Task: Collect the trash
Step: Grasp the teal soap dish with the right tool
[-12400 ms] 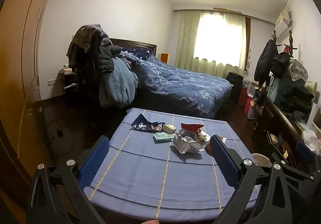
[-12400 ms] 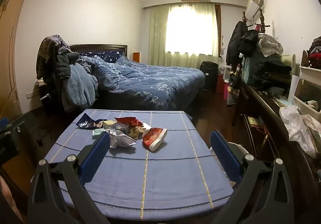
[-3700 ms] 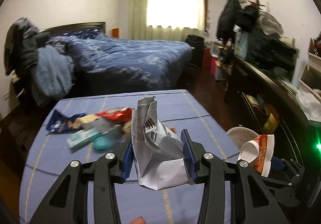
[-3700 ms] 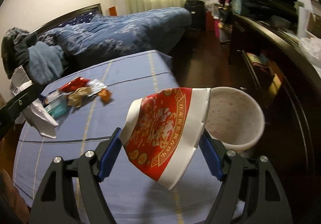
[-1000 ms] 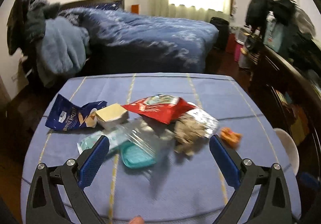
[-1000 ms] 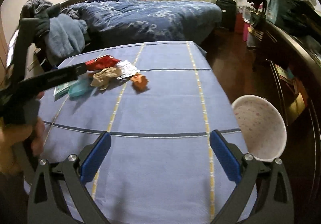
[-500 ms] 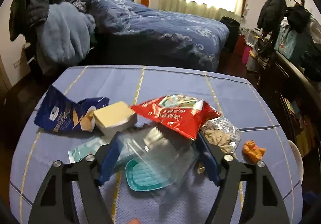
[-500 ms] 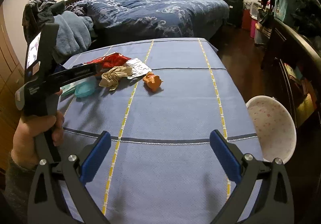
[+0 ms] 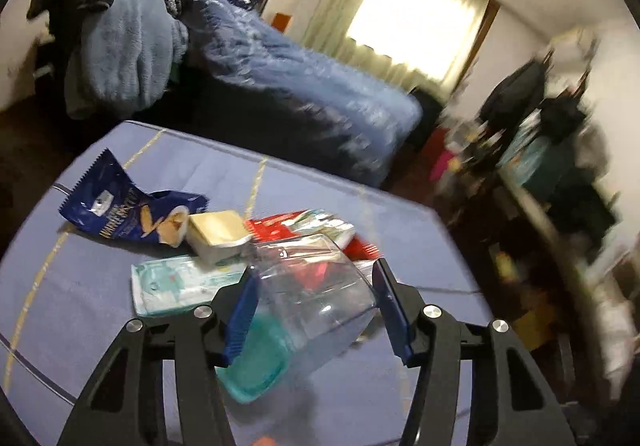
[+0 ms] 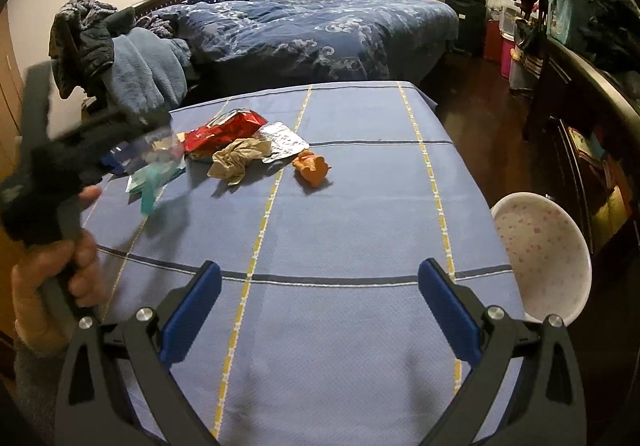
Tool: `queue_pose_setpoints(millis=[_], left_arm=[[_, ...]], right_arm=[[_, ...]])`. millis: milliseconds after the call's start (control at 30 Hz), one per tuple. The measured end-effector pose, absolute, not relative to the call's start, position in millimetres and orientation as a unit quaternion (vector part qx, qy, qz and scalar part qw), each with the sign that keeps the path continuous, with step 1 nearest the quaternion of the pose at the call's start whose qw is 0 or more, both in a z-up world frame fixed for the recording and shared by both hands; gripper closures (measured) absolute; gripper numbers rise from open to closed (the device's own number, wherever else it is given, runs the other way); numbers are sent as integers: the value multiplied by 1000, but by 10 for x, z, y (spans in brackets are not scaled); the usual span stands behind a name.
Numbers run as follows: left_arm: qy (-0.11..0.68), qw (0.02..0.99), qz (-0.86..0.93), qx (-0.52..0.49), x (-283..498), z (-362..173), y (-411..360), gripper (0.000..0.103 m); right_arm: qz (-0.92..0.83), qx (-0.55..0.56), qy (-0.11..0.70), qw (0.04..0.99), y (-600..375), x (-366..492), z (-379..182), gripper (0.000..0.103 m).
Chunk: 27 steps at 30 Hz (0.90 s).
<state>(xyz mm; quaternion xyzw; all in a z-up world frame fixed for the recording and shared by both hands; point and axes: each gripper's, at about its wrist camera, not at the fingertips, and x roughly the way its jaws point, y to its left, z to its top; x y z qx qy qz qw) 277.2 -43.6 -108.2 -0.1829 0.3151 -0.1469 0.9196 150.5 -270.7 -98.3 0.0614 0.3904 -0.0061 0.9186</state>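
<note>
Left gripper (image 9: 314, 304) clamps a clear tub (image 9: 308, 302) with teal lid, apparently lifted off the table (image 10: 352, 206); the view is blurred. Right gripper (image 10: 320, 306) gapes wide, holding nothing, above bare cloth. Remaining litter: blue bag (image 9: 128, 212), cream box (image 9: 218, 236), pale packet (image 9: 180, 284), red bag (image 10: 226, 130), foil (image 10: 282, 142), tan wad (image 10: 238, 158), orange scrap (image 10: 312, 166). White bin (image 10: 542, 258) sits off the table's right edge. Bed (image 10: 320, 30) beyond.
</note>
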Motion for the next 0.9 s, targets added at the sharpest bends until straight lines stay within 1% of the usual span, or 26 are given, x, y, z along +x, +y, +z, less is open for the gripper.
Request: queue_pose_setpoints(millis=[100,200,267,333,400,467,500,600,833,900], left_arm=[[290,902,-206,-244,2646,-978,-303,46],[262,898,-233,-266,2565,-896,-246,46],[255,918,-194,-233,2517,-831,-263,45],[254,944,-128,-168,2475,-772,-322,41],[248,961,-67,-102,2423,-746,-377,41],[238,969,-33,-65,2374,-744,-396,40],[234,970,-24,-55,2343,-747,-387,39],[237,970,-13,-49,2306,-780,-308,39],[241,970,15,-39,2135,-888,-46,37],[241,970,18,-38,2088,-898,10,37]], right_arm=[[-1,59,390,919,-2640,1510,-976,4],[5,53,388,920,-2566,1516,-961,4],[9,48,386,921,-2514,1533,-949,4],[9,43,380,924,-2464,1570,-933,4],[11,35,379,925,-2396,1657,-922,4],[20,32,385,922,-2329,1749,-934,4],[26,32,389,920,-2288,1784,-944,4],[56,30,404,913,-2099,1918,-1009,4],[80,-1,444,893,-1617,2123,-1326,5],[83,-2,448,890,-1557,2140,-1376,14]])
